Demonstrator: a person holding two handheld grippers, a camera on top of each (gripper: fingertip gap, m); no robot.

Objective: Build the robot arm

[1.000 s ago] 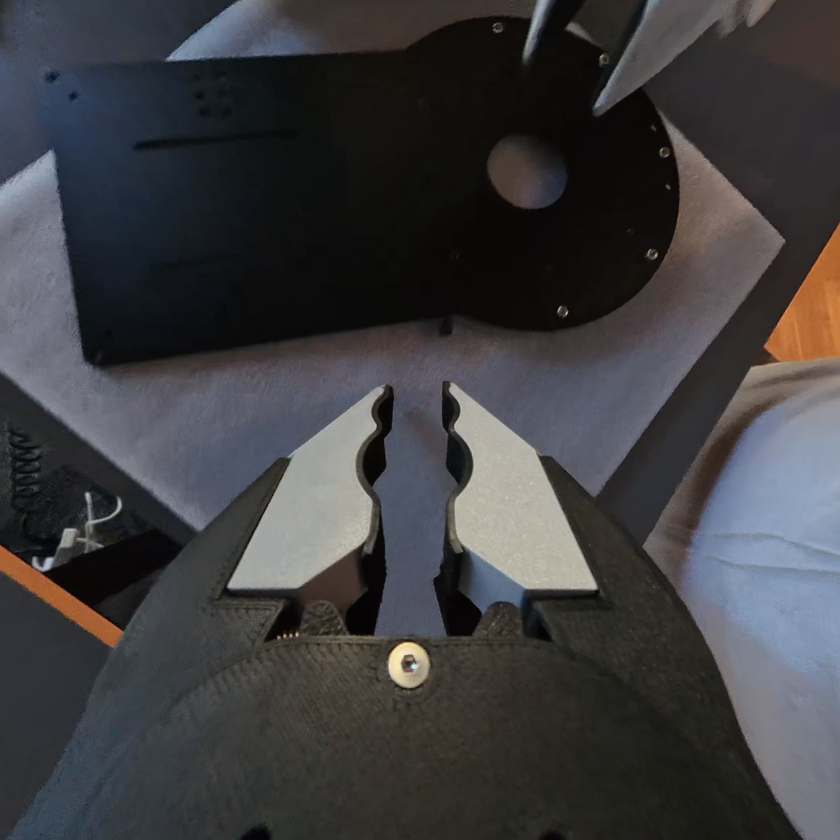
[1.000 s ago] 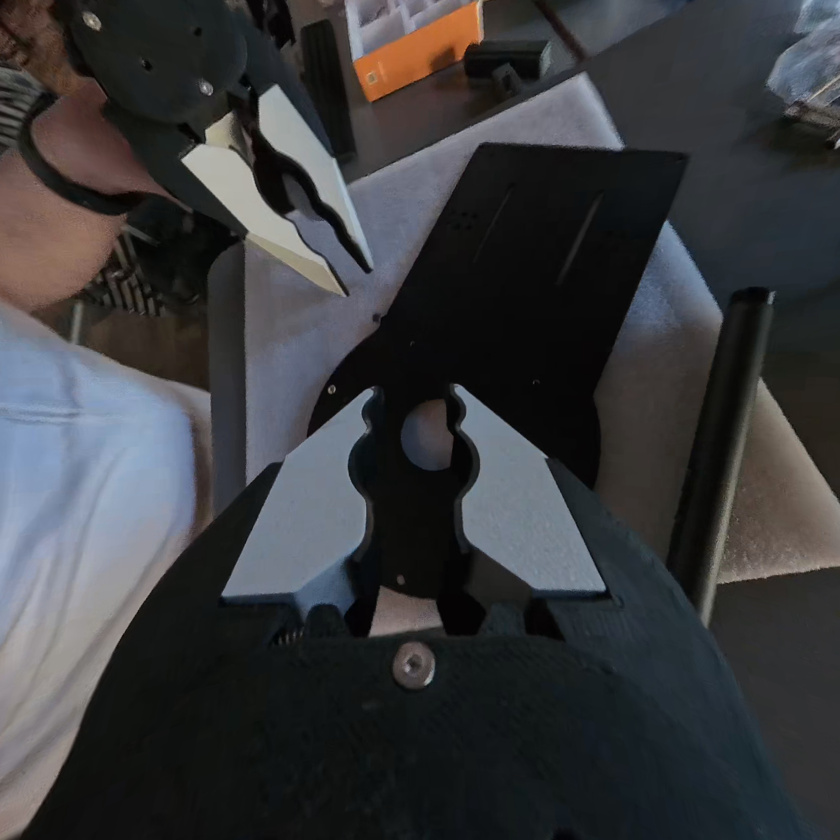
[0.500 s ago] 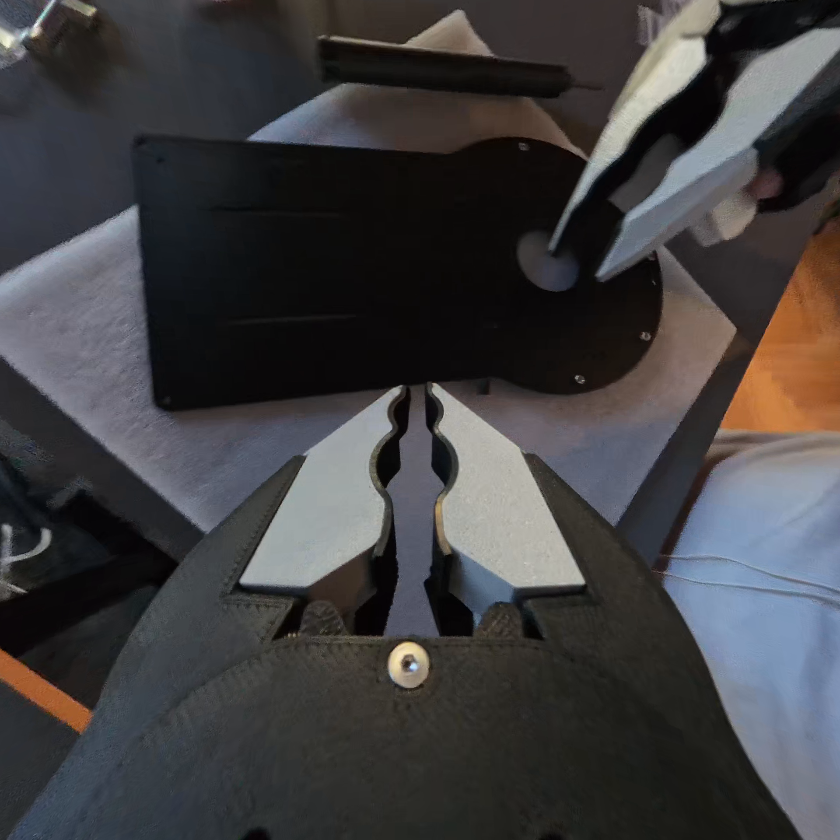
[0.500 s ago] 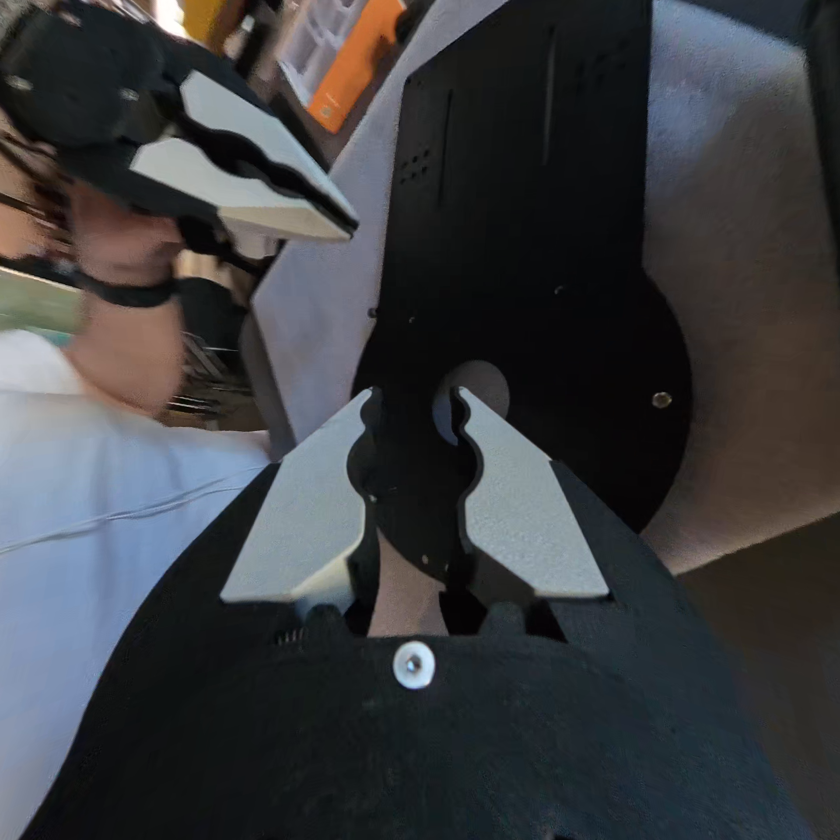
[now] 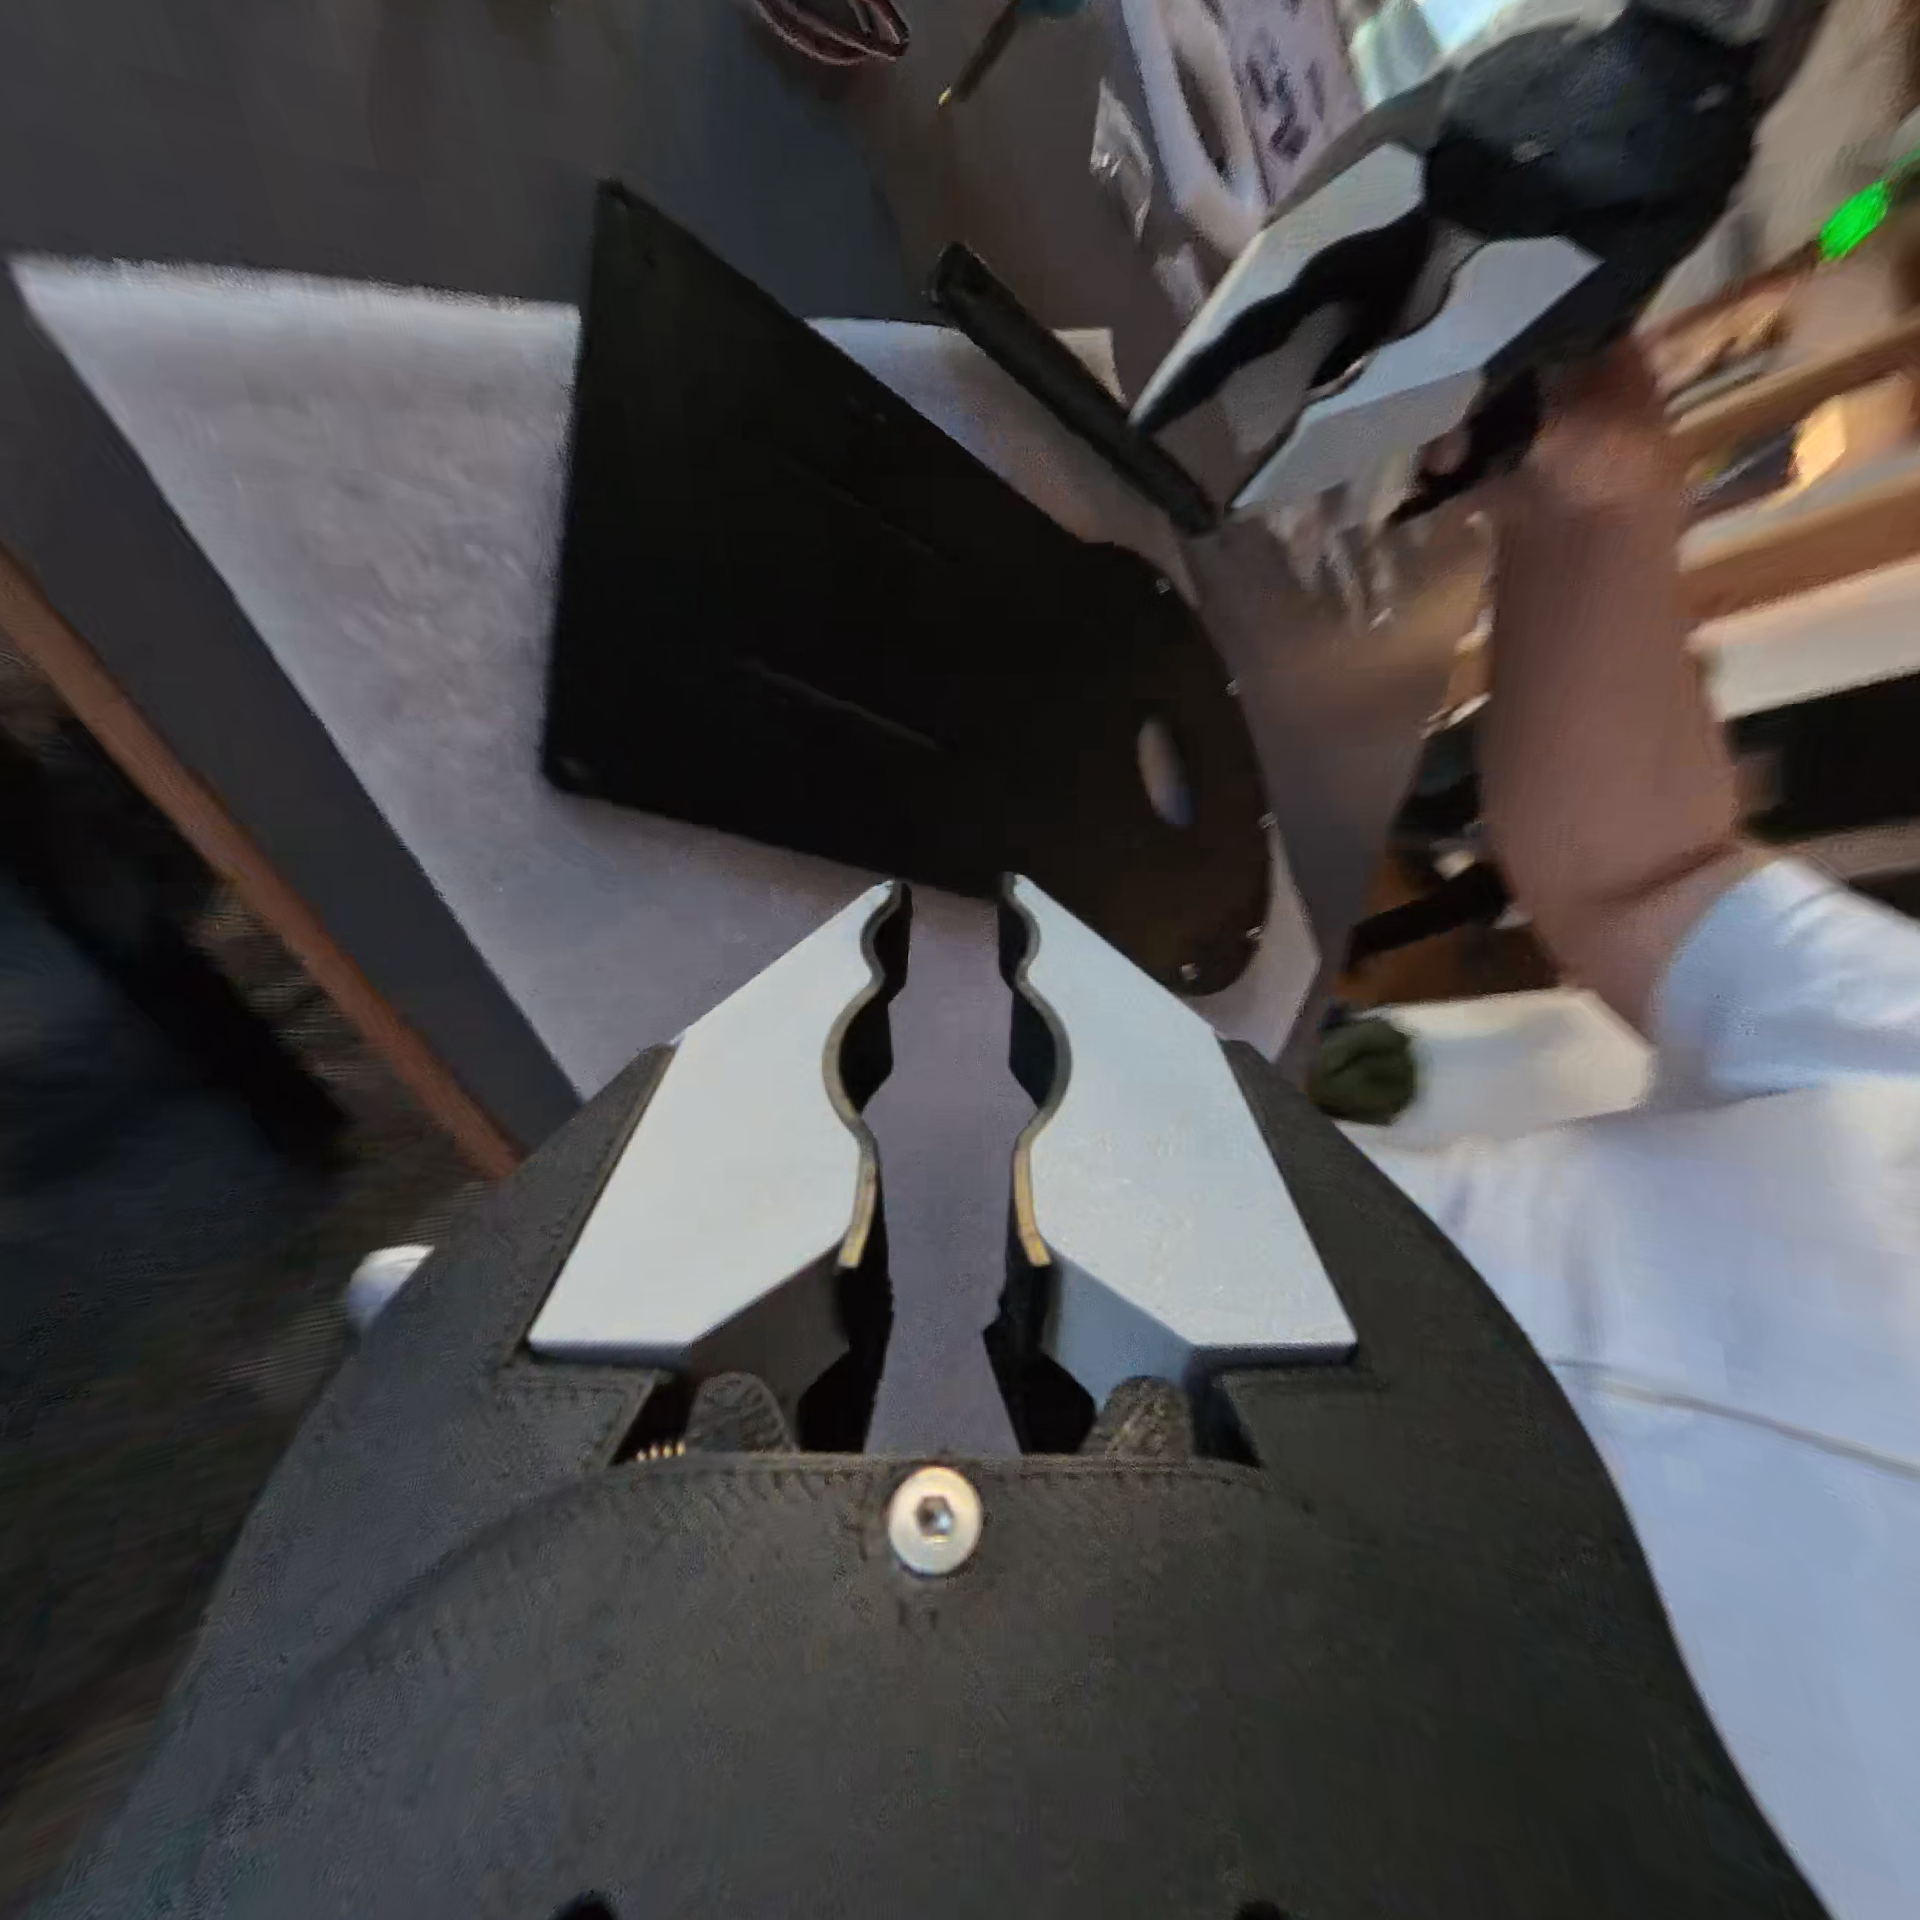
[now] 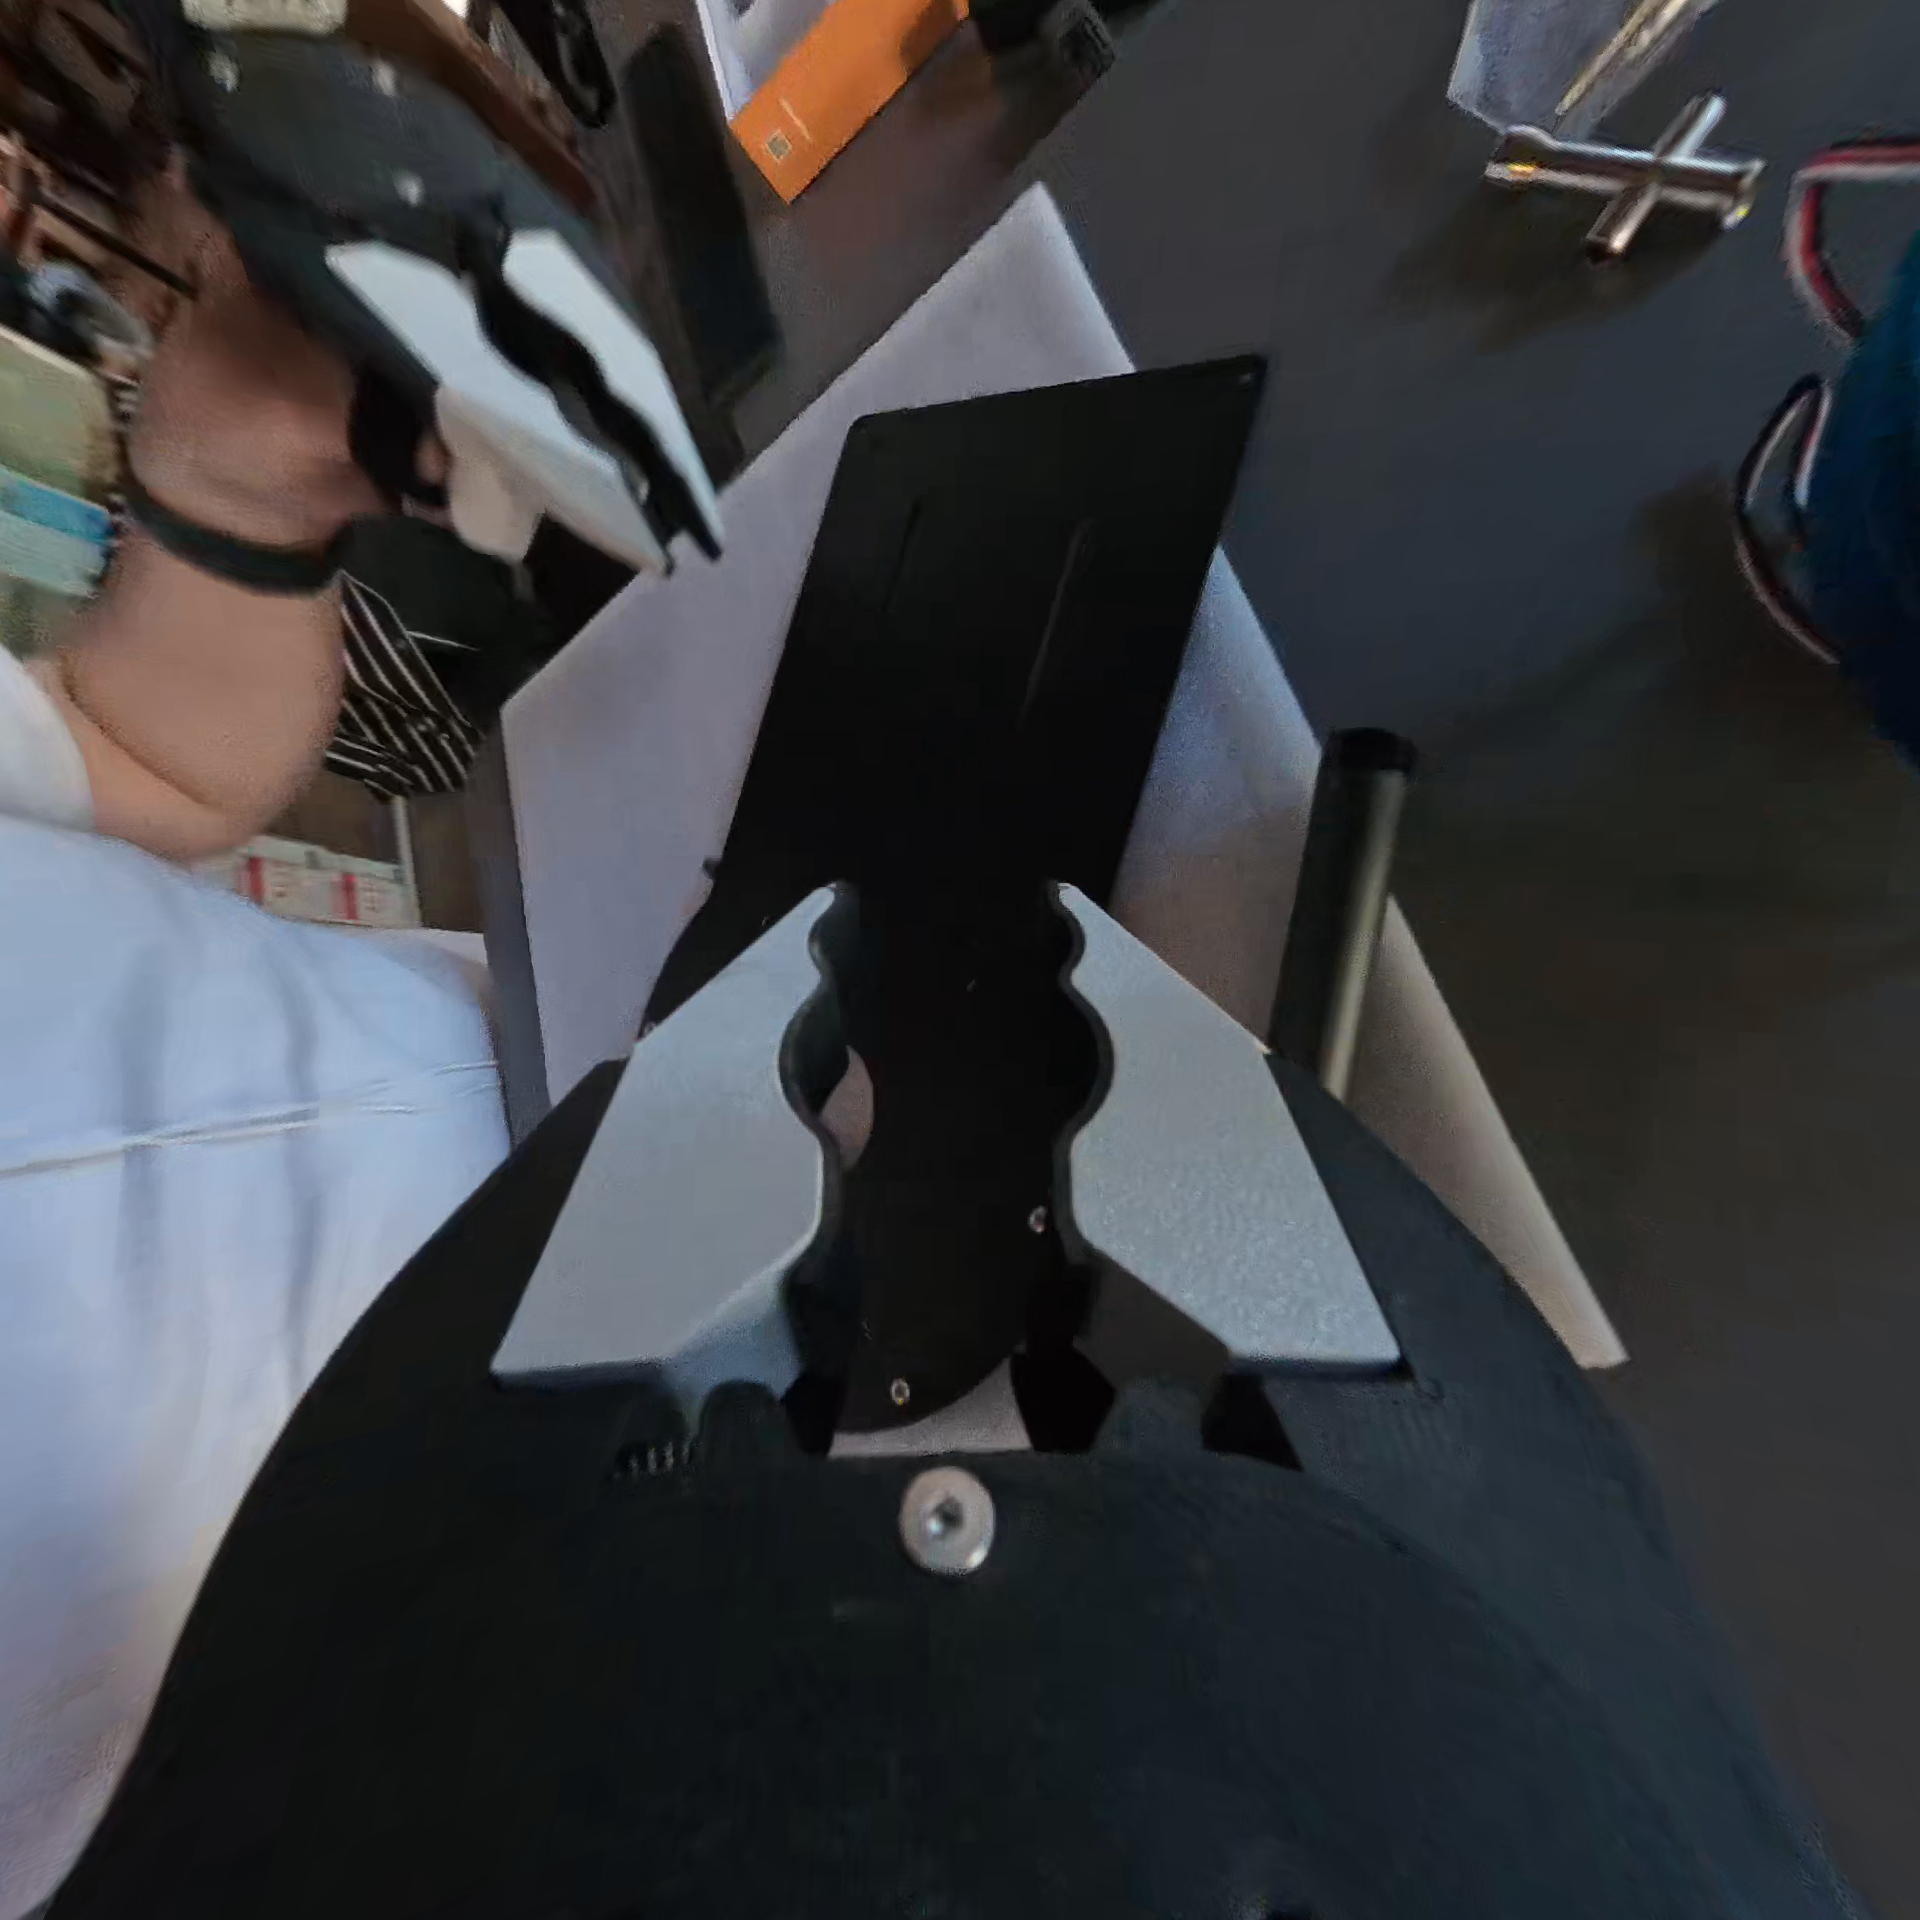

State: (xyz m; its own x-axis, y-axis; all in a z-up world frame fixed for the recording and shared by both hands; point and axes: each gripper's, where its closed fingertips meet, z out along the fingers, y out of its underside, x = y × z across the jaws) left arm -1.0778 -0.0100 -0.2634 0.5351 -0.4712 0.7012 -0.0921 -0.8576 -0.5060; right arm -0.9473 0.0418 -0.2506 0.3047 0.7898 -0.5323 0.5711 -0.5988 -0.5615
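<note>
A flat black plate (image 5: 831, 644) with a round end and a hole (image 5: 1164, 774) lies on a grey felt mat (image 5: 312, 468). My left gripper (image 5: 951, 899) hovers off the plate's near edge, its jaws a little apart and empty. My right gripper (image 6: 945, 904) hangs over the plate's (image 6: 1018, 623) round end, jaws wide apart and empty, with the hole (image 6: 850, 1117) showing beside its left finger. The right gripper also shows in the left wrist view (image 5: 1195, 457), raised near a black rod (image 5: 1060, 374). The left gripper shows in the right wrist view (image 6: 691, 556), up in the air at the left.
The black rod (image 6: 1340, 904) lies along the mat's (image 6: 644, 727) right edge. A metal cross-shaped part (image 6: 1621, 187), coloured wires (image 6: 1797, 468) and an orange box (image 6: 842, 94) sit on the dark table behind. The person's white shirt (image 6: 208, 1039) is close on the left. Tip to tip, the grippers are about 15 centimetres apart.
Both views have swung and tilted. My left jaws, nearly shut half a second ago, have parted slightly. My right jaws have opened wider and moved past the hole along the plate.
</note>
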